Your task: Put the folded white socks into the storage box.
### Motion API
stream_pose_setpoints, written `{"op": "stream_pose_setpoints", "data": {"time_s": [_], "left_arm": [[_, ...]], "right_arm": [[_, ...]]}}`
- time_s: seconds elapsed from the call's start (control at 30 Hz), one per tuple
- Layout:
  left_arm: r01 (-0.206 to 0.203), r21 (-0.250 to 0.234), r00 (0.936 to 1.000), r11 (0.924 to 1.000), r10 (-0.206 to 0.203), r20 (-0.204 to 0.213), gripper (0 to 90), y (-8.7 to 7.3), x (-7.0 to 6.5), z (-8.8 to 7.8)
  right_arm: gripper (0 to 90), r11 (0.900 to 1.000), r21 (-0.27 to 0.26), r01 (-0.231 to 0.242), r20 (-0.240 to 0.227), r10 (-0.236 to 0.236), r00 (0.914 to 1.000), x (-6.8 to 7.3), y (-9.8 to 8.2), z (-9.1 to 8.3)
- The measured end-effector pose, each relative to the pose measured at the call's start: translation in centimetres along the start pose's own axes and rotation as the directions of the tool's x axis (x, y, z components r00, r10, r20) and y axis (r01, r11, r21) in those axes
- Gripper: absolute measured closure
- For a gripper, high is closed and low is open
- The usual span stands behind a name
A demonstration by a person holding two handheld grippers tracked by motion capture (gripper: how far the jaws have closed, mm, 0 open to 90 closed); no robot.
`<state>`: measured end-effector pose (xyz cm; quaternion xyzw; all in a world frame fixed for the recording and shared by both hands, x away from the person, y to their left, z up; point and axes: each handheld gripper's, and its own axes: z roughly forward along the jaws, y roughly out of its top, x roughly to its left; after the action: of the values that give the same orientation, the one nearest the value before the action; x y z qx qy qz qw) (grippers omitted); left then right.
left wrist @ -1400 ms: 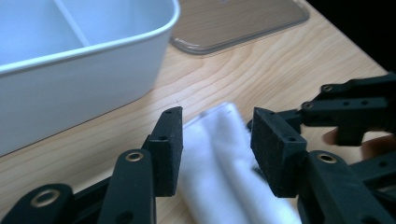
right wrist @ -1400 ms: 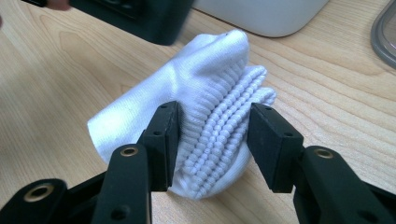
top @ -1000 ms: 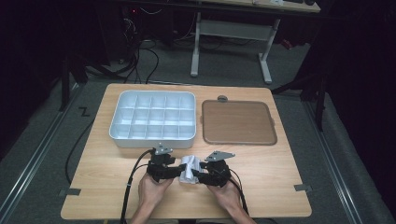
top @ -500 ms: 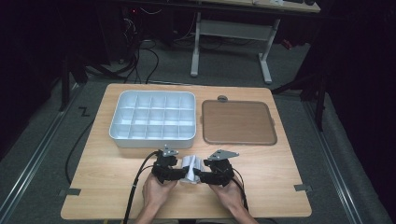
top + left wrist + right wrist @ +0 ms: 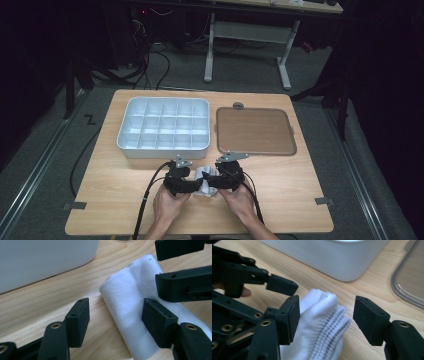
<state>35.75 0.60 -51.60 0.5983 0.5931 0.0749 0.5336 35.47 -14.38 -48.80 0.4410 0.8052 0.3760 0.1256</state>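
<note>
A white folded cloth [image 5: 204, 181], ribbed at one end, lies on the wooden table [image 5: 300, 190] near the front edge. My left gripper [image 5: 194, 182] and right gripper [image 5: 213, 181] face each other across it. In the left gripper view the left gripper [image 5: 117, 322] is open and its jaws have just been opening; one pad [image 5: 160, 325] hangs over the cloth [image 5: 125, 297], the other over bare wood. The right gripper [image 5: 329, 320] is open too, its jaws just opened wider, with the cloth [image 5: 324, 325] lying loose between them.
A white compartment tray [image 5: 162, 150] stands just behind the grippers, close to the cloth. To its right lies a flat brown lid [image 5: 255, 131] with a small round piece [image 5: 238, 105] behind it. Cables trail from both grippers toward the front edge.
Both hands and the cloth stay at the same spot near the front edge; from above nothing else visibly differs.
</note>
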Motion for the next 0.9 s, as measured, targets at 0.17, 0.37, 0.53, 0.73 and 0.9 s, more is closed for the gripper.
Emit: {"op": "stream_pose_setpoints", "data": {"time_s": [0.17,0.37,0.53,0.73,0.9], "left_arm": [[0.000,0.003,1.0000,1.0000,0.000,-0.002,38.6,0.0,0.0,0.0],[0.004,0.011,1.0000,0.9999,-0.004,0.005,38.9,-0.2,-0.1,0.2],[-0.007,0.014,0.9999,0.9999,0.007,0.013,44.3,-0.6,-0.4,0.3],[-0.013,0.013,0.9996,0.9998,0.013,0.025,50.6,-0.9,-0.6,0.4],[-0.022,0.004,0.9995,0.9997,0.022,0.024,52.9,-1.1,-0.7,0.5]], "right_arm": [[39.4,1.000,0.018,-0.003,0.011,0.003,0.9999,-0.8,-0.9,-0.2],[44.3,1.000,0.025,-0.010,-0.003,0.010,0.9999,-1.8,-1.9,-0.4],[57.0,1.000,0.024,-0.007,-0.032,0.008,0.9995,-2.0,-2.5,-0.2],[64.9,0.999,0.010,0.035,-0.030,-0.035,0.9990,-2.0,-2.8,0.3],[64.8,0.999,0.000,0.046,-0.041,-0.046,0.9981,-2.5,-2.9,0.9]]}}
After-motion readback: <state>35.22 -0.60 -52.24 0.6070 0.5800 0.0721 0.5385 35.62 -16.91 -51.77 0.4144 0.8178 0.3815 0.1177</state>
